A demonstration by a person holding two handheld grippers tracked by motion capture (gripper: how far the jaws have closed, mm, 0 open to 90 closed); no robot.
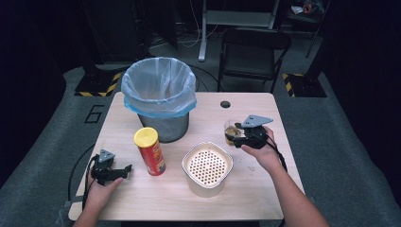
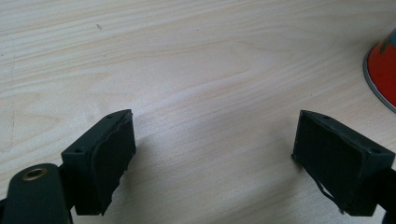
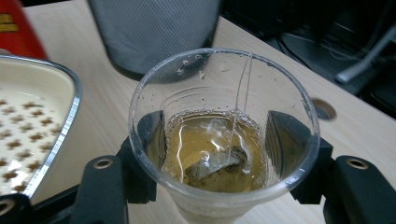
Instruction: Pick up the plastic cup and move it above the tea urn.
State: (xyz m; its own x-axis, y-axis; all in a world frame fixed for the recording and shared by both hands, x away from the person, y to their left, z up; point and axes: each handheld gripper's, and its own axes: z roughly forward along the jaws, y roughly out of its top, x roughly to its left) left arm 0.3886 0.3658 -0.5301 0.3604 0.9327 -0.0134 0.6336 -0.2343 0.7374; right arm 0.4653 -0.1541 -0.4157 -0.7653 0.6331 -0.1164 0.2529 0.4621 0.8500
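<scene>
Clear plastic, thin and smooth, forms the cup point(image 1: 231, 132) at the right of the high view, where the right gripper point(image 1: 237, 138) clamps it just above the pale wood table point(image 1: 255, 189). To its lower left stands a white square container point(image 1: 207, 169) with a perforated insert; left of that is a red crisp tube point(image 1: 150, 151) with a yellow lid, and behind it a grey mesh bin point(image 1: 159, 97) lined with a bluish bag. At the lower left the left gripper point(image 1: 124, 169) rests on the table, well apart from the cup.

In the left gripper view, the left gripper's point(image 2: 212, 154) black jaws stand wide apart over bare wood grain, nothing between them; the tube's metal-rimmed base point(image 2: 382, 74) curves in at the right edge.

In the right gripper view, the cup point(image 3: 224, 135) sits mid-frame between the two black jaws, pads pressing its walls on both sides. It holds amber liquid and a sunken tea bag point(image 3: 212, 165), its string running up to the rim. The container's steel rim point(image 3: 56, 135) lies at the left, the mesh bin point(image 3: 154, 28) above.
</scene>
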